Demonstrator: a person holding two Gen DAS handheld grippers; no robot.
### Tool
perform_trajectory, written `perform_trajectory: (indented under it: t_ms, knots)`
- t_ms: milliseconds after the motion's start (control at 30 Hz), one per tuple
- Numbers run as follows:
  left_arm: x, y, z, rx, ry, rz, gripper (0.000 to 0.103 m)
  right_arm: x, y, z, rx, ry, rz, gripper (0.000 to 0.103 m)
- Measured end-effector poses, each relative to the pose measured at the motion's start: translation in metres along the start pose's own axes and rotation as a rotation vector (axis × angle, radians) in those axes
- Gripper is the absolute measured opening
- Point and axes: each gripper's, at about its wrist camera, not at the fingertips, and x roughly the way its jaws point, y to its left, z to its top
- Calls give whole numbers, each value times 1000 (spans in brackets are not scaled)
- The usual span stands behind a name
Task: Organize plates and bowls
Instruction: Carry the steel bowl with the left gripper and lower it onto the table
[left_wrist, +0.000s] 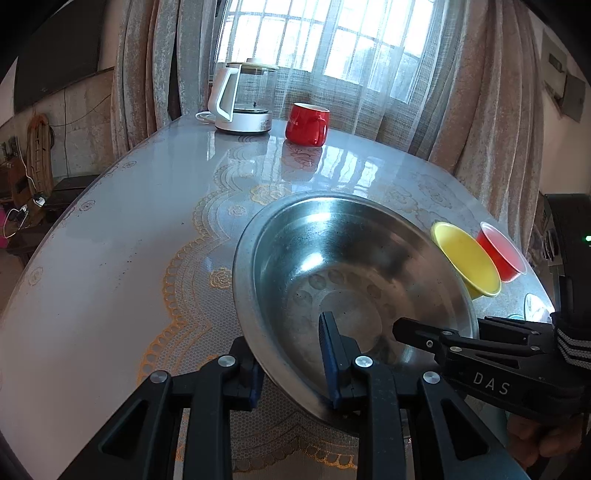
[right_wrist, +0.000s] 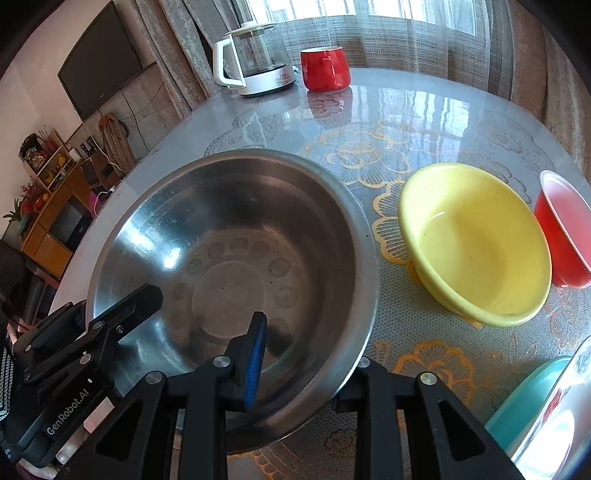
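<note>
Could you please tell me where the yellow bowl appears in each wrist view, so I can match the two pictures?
Left wrist: the yellow bowl sits at the right, just past the steel bowl's far rim, beside the red bowl.
Right wrist: the yellow bowl is right of centre, large, between the steel bowl and the red bowl.
Shared landmark: the red mug beside the kettle.

Left gripper (left_wrist: 295, 365), right gripper (right_wrist: 306, 369) (fingers clamped, angled down)

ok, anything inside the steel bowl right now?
No food or dishes. Inside the steel bowl only one finger each of the left gripper and right gripper reach in, clamping the near rim. What lies under the bowl is hidden.
</note>
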Motion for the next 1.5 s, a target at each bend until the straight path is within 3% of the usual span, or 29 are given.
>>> perform_trajectory:
  t_ms: [600,1500]
  knots:
    - [-58,-2,-35,-31,-47,38,29,-26,20,-31,-90,-33,82,27]
    - [-92,3,-93,-80,12,25,30,-41,36,-76,-128,1,116,27]
